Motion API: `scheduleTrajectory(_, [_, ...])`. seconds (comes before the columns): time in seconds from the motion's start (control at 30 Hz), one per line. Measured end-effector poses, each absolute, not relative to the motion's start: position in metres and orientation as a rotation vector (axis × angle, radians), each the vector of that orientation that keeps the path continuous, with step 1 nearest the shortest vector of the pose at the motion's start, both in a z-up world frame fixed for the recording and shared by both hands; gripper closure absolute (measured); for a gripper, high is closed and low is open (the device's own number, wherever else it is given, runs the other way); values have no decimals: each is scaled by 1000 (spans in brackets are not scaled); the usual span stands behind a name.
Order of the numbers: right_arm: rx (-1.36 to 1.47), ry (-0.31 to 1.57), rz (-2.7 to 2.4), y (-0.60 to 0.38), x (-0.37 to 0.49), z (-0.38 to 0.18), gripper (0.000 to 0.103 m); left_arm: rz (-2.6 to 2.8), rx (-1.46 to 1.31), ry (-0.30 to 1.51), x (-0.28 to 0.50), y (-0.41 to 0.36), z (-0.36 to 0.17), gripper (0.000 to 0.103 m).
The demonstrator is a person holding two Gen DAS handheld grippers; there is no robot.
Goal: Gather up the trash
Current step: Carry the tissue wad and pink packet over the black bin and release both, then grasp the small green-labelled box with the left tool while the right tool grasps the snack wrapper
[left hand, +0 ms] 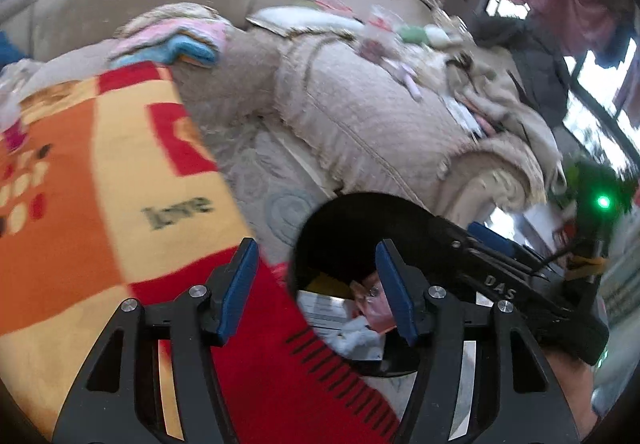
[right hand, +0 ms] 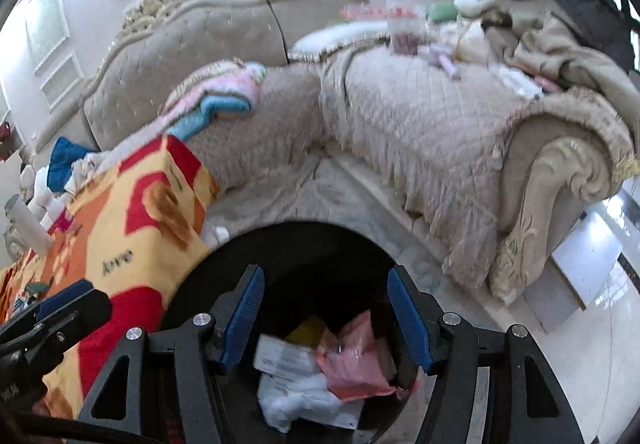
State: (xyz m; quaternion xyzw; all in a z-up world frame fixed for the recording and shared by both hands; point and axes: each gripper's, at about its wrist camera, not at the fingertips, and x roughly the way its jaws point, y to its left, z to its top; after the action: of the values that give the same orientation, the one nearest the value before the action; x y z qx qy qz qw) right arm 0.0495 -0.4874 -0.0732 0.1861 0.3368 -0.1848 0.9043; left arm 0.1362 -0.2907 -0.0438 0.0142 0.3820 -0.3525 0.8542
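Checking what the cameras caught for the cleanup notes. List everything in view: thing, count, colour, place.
Bin: one, black, on the floor below both grippers.
Trash in bin: a pink bag, white crumpled paper, a printed white sheet, something yellow.
Blanket: one, orange, yellow and red, beside the bin.
Sofa: one, beige quilted cover, behind the bin.
Folded cloths: a pile, pink and blue, on the sofa.
Clutter: several blurred items, far end of the sofa.
Left gripper: black, blue pads, open, empty.
Right gripper: same, open, empty, above the bin.
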Motion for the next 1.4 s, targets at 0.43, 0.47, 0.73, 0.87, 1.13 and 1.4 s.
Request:
scheduleTrajectory(0.43, [230,667,-50,-327,86,-52,34,-337,82,690,172,-17,-24,41])
scheduleTrajectory(0.47, [209,686,-27,-314,92,-56,34,-310,87,693,182,5,-28,41])
scheduleTrajectory(0.73, [48,744,47,-263,107,-76,34,-313,40,800,252,61,-73,41])
scheduleTrajectory(0.87, [37,738,51,-258,110,-76,34,-305,130,838,266,45,-93,41])
scheduleTrajectory(1.13, [40,671,-16,-255,109,-64,33,-274,15,885,273,57,-102,83])
scheduleTrajectory(1.4, [237,777,256,-165,149,-53,31,-139,-45,883,194,106,-89,85])
